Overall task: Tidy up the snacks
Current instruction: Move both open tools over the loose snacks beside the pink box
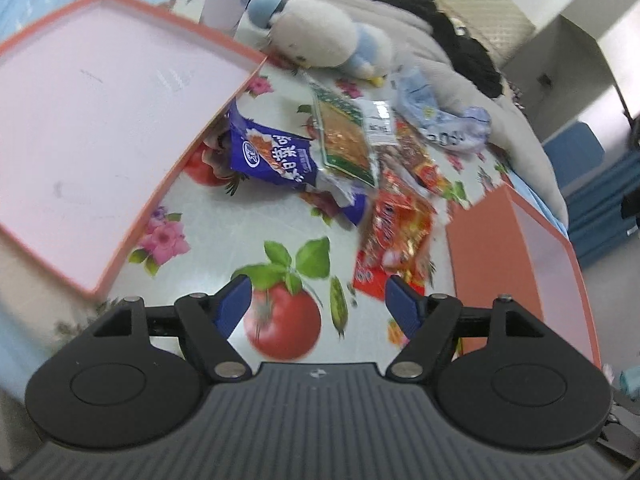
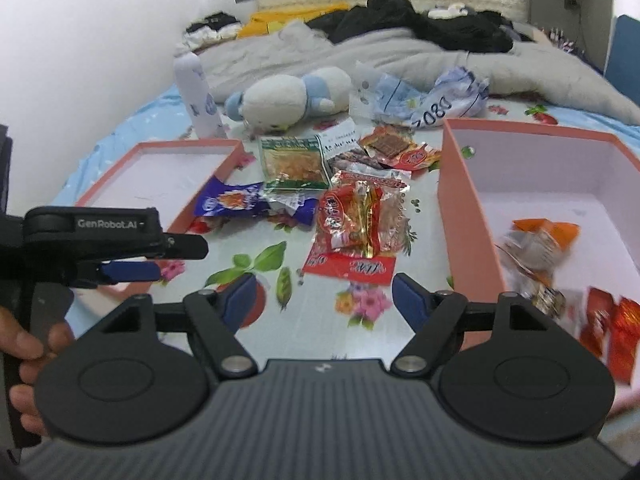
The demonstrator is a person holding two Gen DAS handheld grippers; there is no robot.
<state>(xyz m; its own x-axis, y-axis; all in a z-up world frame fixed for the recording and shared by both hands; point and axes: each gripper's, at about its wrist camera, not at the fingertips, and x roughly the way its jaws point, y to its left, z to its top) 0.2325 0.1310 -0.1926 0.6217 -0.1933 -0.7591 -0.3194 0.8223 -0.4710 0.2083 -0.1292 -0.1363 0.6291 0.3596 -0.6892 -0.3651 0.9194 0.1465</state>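
Both the left tool [image 1: 318, 306] and right tool [image 2: 320, 300] hang released over light, crinkly, slippery red snack packets [image 2: 352, 232], best pinched at a flat sealed edge.

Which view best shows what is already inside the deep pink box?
The right wrist view: it looks down into the deep box, showing blurred orange and red snack packs on its floor. The left wrist view shows only the box's outer wall and a strip of its inside, no contents.

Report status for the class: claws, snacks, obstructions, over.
Left claw open, empty; right claw open, empty. Snack pile loose between boxes; few packets in right box. Plush toy behind pile, not blocking.
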